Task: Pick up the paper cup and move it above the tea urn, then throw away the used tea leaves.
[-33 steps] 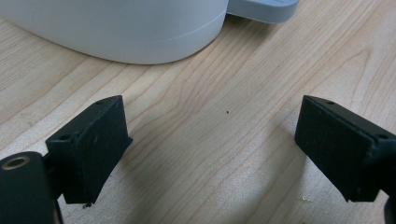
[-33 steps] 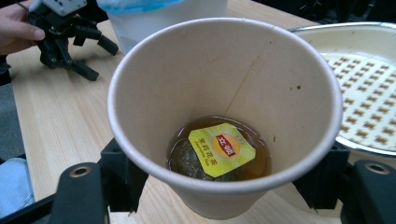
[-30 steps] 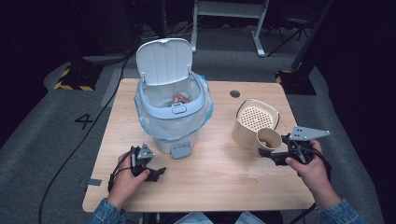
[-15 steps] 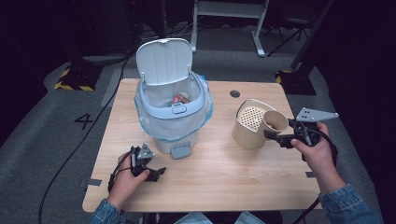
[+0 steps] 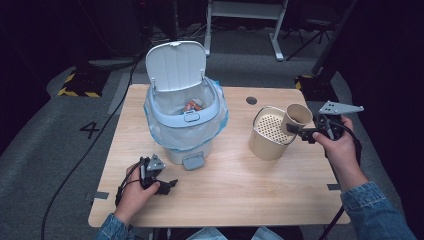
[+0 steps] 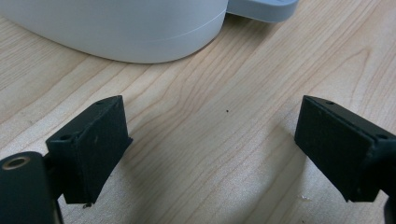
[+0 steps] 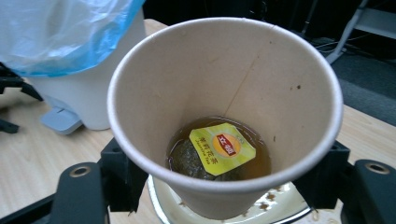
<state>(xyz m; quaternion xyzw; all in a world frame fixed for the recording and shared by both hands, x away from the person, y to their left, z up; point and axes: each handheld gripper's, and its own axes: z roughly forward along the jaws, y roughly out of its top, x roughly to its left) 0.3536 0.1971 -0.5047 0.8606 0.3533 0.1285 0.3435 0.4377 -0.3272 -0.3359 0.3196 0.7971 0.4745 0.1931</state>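
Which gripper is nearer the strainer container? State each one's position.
Right. The right gripper holds the paper cup over the strainer container; the left gripper rests open on the table by the bin.

Matt paper cup (image 7: 224, 93); smooth plastic bin (image 5: 185, 117); grained wood table (image 5: 235, 185).

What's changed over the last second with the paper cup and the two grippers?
The right gripper, shut on the paper cup, has carried it up from the table beside the strainer container to above its perforated top. The left gripper stays open, resting on the table; the bin keeps its lid up.
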